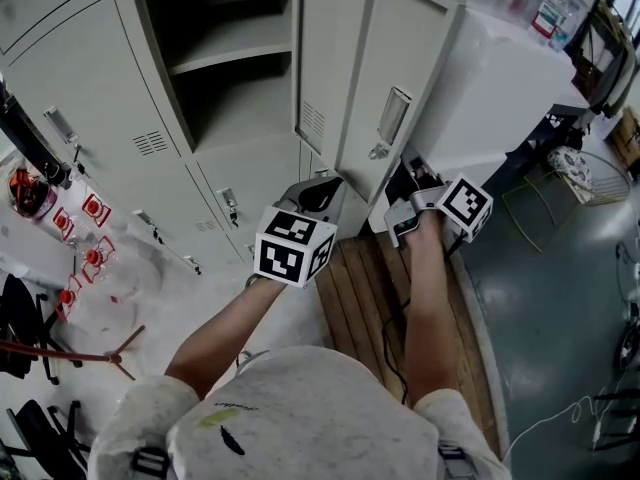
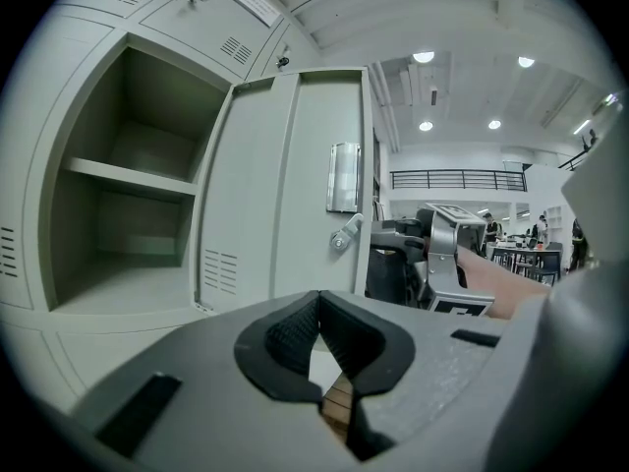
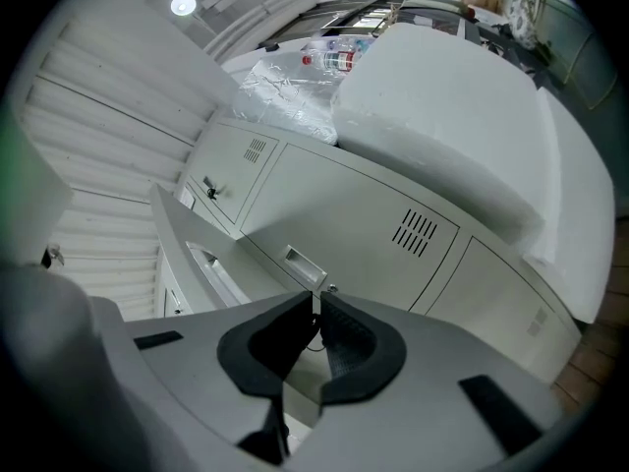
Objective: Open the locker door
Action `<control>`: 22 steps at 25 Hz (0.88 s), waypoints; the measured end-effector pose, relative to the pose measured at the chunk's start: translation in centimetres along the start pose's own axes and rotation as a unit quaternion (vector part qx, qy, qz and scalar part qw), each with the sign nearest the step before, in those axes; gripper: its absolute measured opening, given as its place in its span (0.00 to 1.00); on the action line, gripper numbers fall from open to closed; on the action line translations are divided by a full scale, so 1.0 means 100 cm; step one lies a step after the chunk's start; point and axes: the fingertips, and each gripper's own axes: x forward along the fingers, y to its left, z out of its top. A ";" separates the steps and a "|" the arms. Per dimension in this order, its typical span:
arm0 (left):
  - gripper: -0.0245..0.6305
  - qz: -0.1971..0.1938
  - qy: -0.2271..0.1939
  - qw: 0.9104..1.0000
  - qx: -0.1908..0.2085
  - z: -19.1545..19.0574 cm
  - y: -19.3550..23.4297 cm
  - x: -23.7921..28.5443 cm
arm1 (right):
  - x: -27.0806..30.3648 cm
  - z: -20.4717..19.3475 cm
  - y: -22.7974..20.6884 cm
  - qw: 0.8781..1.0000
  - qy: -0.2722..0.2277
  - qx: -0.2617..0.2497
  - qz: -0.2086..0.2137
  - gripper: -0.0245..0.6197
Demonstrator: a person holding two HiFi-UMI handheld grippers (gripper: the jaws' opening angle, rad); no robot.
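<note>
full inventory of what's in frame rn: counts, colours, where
Locker door: one, light grey, swung open, centre.
Open compartment: one, grey, left of the door, empty.
Shelf: one, grey, inside that compartment.
White block: one, right of the lockers.
Bottles: clear, top right past the block; count unclear.
Wooden boards: brown, underfoot.
Left hand-held gripper: grey, jaws together, empty.
Right hand-held gripper: grey, jaws together, empty.

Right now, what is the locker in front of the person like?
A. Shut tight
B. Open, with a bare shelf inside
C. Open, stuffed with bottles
B: the locker door stands swung wide, and the shelf inside has nothing on it.
</note>
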 end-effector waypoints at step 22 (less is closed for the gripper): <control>0.05 -0.037 0.004 0.999 0.001 -0.001 -0.001 -0.039 | -0.055 -0.014 0.069 0.989 -0.068 -0.123 -0.052 0.05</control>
